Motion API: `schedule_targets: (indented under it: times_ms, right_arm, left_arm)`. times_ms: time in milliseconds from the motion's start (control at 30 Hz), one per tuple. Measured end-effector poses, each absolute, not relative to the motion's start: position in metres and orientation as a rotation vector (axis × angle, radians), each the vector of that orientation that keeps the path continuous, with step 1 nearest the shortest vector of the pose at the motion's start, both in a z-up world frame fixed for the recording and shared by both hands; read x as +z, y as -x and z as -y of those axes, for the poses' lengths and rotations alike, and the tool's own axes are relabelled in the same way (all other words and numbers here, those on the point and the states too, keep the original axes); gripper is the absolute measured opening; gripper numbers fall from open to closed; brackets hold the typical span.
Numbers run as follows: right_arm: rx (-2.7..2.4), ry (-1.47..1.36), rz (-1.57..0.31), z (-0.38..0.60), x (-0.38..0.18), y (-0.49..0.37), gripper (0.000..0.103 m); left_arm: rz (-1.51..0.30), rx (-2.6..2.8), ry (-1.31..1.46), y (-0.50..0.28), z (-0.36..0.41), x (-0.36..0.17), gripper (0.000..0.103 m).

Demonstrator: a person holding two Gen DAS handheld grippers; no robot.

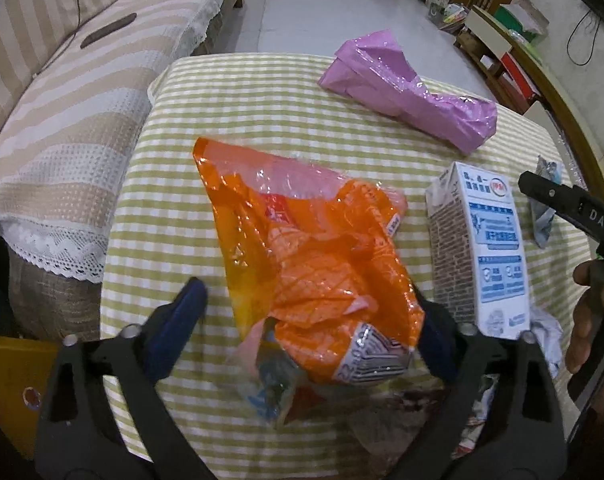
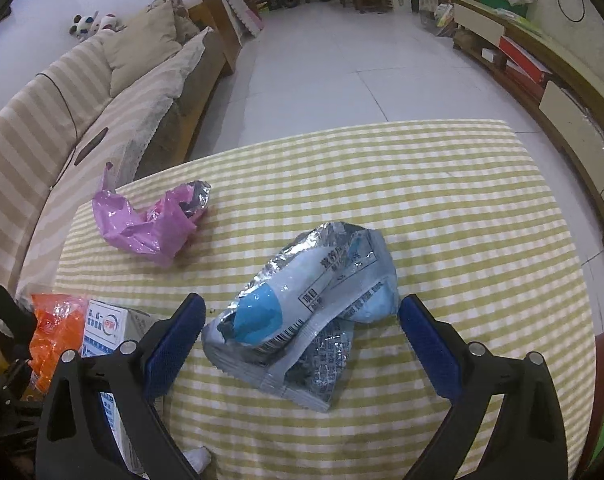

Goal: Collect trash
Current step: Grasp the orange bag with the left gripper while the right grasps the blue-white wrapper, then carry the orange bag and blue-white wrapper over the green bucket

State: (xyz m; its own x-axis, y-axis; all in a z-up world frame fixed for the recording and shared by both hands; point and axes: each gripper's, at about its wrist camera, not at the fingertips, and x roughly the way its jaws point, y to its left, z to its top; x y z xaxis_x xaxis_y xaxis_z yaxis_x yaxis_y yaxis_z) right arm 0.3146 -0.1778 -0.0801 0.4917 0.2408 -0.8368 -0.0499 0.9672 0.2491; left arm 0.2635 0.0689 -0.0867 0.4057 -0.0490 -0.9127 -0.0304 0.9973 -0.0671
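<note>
A crumpled orange snack bag lies on the green-checked tablecloth. My left gripper is open with its blue pads on either side of the bag's near end. A blue-and-white milk carton lies right of it, also in the right wrist view. A silver-and-blue foil wrapper lies between the open fingers of my right gripper. A pink plastic bag lies farther back, also in the right wrist view.
A striped sofa runs along the table's left side. A low TV cabinet stands on the right. More wrappers and white paper lie at the near right. The right gripper's body reaches in beside the carton.
</note>
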Motion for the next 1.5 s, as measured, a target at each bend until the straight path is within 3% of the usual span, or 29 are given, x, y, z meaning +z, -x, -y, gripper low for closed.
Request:
schedule_targets:
  times_ms: [100, 200, 500, 1500]
  right_arm:
    - [0.177, -0.201, -1.044, 0.181, -0.080, -0.314, 0.074]
    - [0.186, -0.182, -1.046, 0.180, -0.079, -0.311, 0.056]
    - [0.226, -0.165, -1.027, 0.183, -0.056, -0.296, 0.032]
    - [0.241, -0.180, -0.858, 0.223, 0.071, -0.159, 0.030]
  left_arm:
    - [-1.144, 0.004, 0.065, -0.263, -0.069, -0.084, 0.072]
    - [-1.132, 0.010, 0.056, -0.261, -0.069, -0.084, 0.069]
    - [-1.110, -0.036, 0.055, -0.251, -0.058, -0.074, 0.059]
    - [-0.900, -0.096, 0.071, -0.158, -0.011, 0.058, 0.059]
